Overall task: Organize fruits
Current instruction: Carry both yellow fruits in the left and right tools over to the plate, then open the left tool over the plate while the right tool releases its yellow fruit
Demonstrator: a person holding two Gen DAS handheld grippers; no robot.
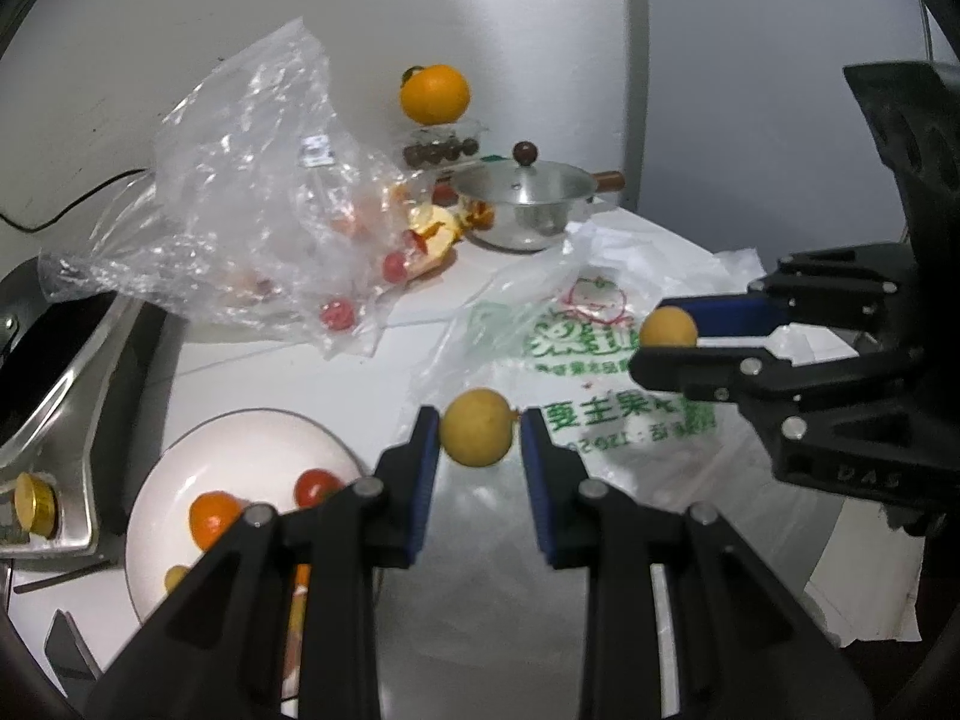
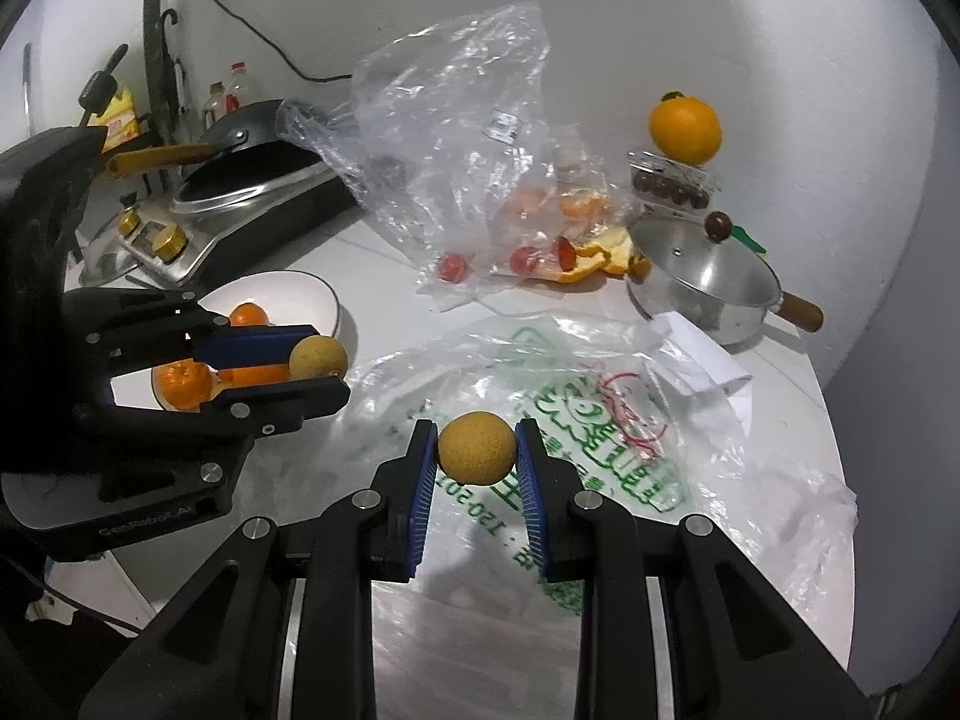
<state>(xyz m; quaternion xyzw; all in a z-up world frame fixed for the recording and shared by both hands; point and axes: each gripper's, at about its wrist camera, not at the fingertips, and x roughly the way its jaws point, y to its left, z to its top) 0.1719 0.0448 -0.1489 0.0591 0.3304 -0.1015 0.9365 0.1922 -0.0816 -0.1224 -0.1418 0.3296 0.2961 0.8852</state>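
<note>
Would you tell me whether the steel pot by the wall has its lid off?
No, the steel pot wears its lid, with the dark round knob on top.

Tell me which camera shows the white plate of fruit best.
The left wrist view: the white plate lies close below, its bare middle and rim visible, though the left gripper covers its near side. In the right wrist view the plate sits farther off, half hidden behind the left gripper.
</note>
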